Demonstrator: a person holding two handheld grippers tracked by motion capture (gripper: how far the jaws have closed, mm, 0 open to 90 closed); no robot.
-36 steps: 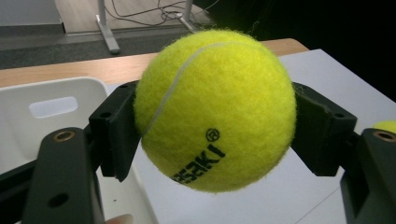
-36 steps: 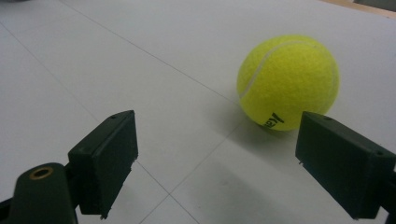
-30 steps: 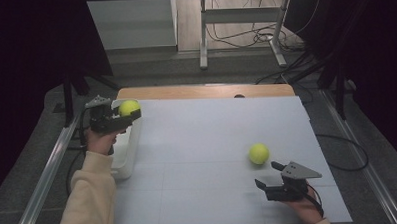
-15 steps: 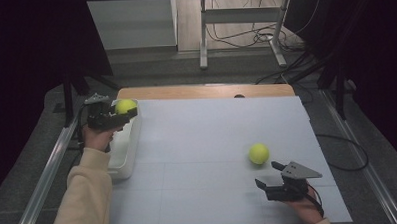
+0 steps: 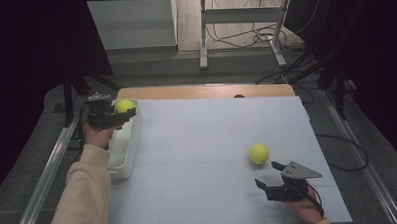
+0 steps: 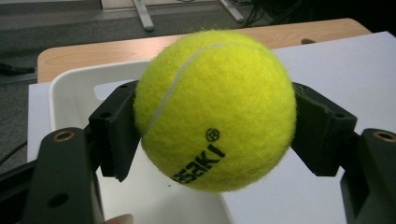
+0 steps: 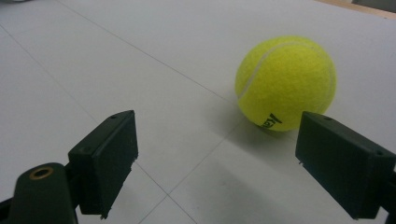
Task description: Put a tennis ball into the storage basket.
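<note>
Left hand shifted slightly along the table's left edge; left gripper level, clamped on ball over the bin. Right gripper wide open, second ball just ahead.

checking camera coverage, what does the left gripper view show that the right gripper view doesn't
Left gripper view: a tennis ball clamped between the left gripper fingers, over a white bin, with the wooden table edge and floor behind.

Right gripper view: a second tennis ball lying free on the white table top, ahead of the right gripper, whose fingers stand wide apart.

Shared: a yellow ball with black lettering, two black fingers, white table top.
</note>
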